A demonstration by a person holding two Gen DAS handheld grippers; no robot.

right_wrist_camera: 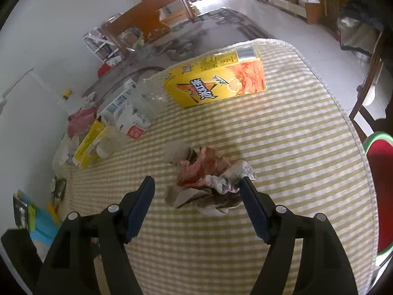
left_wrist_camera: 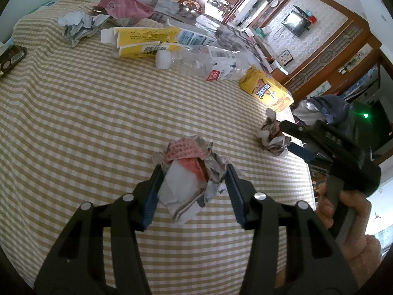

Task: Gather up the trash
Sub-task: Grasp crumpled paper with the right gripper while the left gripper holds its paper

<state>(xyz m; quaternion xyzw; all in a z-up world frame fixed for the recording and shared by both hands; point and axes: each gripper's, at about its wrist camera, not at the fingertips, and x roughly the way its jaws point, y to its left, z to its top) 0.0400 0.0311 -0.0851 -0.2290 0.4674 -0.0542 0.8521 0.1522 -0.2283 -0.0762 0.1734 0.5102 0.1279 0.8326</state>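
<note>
Left wrist view shows the left gripper (left_wrist_camera: 194, 186) spread around a crumpled wad of newspaper (left_wrist_camera: 189, 182), one blue pad on either flank of it; whether the pads already press the paper or only sit beside it I cannot tell, though the jaws look parted rather than clenched. That wad lies straight ahead of the left tool, lodged between its fingers, its longer side running roughly along them, a pinkish printed scrap on top and a white and orange fold in the middle. Off to that tool's right, the right gripper (left_wrist_camera: 289, 137) comes in low over the table edge toward a second crumpled wad (left_wrist_camera: 272, 137), which sits near the rim of the checked tablecloth (left_wrist_camera: 86, 127). Seen from the right wrist, the right gripper (right_wrist_camera: 197, 191) stands wide open, its right pad touching or just beside this second wad (right_wrist_camera: 211, 182) and its left pad well apart from it, so the paper sits off-centre toward the right finger; to my eye the tool needs to shift that way before closing. This wad is grey newsprint with red patches, loosely crushed and ragged. Farther out lie a yellow drink carton (right_wrist_camera: 216, 81), a clear plastic bottle (left_wrist_camera: 208, 64) on its side and a flattened yellow box (left_wrist_camera: 145, 41), all untouched.
</note>
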